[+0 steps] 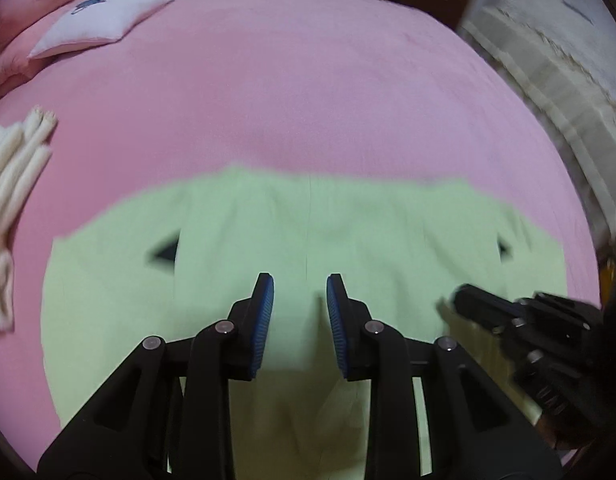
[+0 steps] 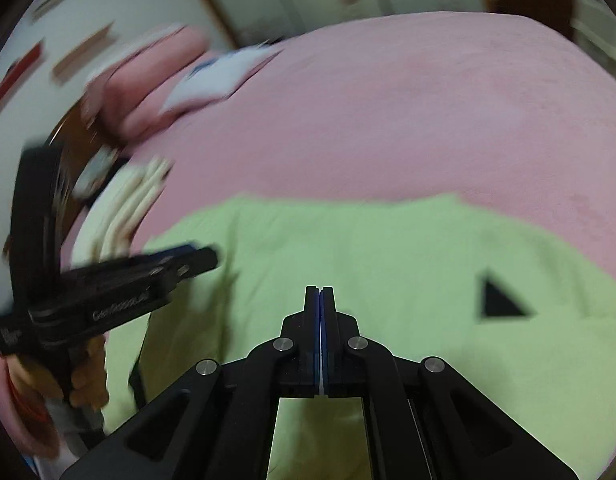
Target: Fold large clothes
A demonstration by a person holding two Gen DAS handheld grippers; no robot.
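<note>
The light green garment is lying spread flat on the pink bed; my left gripper is hovering over it with jaws parted, holding nothing; my right gripper is hovering clenched, nothing visible between its pads; a folded white cloth is sitting near the garment's left edge.

Light green garment spread flat on the pink bed, two small black triangular marks near the sides
</note>
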